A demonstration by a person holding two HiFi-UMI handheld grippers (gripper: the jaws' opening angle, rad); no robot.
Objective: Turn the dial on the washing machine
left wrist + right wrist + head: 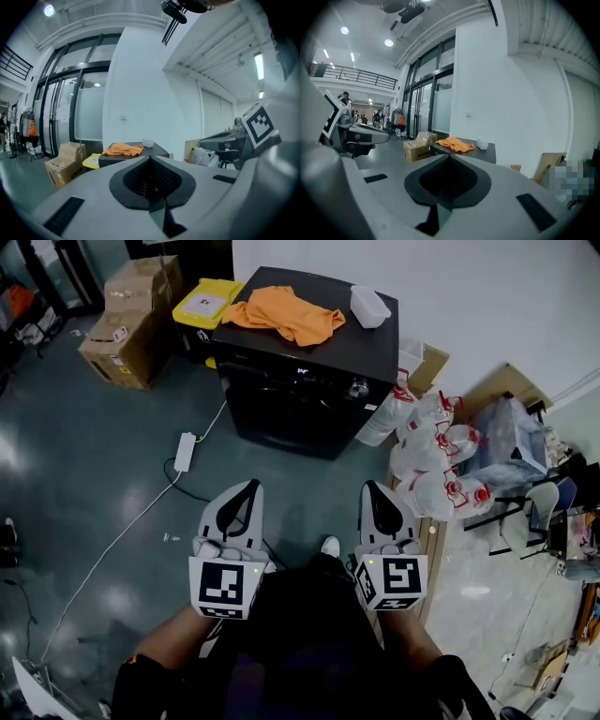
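A black washing machine [309, 381] stands against the white wall, a step or so ahead of me. Its round dial [358, 388] sits at the right of the front panel. An orange cloth [286, 313] and a small white tub [368, 306] lie on its top. My left gripper [251, 486] and right gripper [372, 488] hover side by side over the floor, well short of the machine, both shut and holding nothing. The machine top [140, 152] shows beyond the closed jaws in the left gripper view, and the machine's top [480, 152] shows likewise in the right gripper view.
Cardboard boxes [131, 320] and a yellow bin [206, 303] stand left of the machine. Tied white plastic bags [436, 451] are piled at its right, with flat cardboard behind. A white power strip [185, 451] and cables lie on the floor. A chair [534, 512] stands far right.
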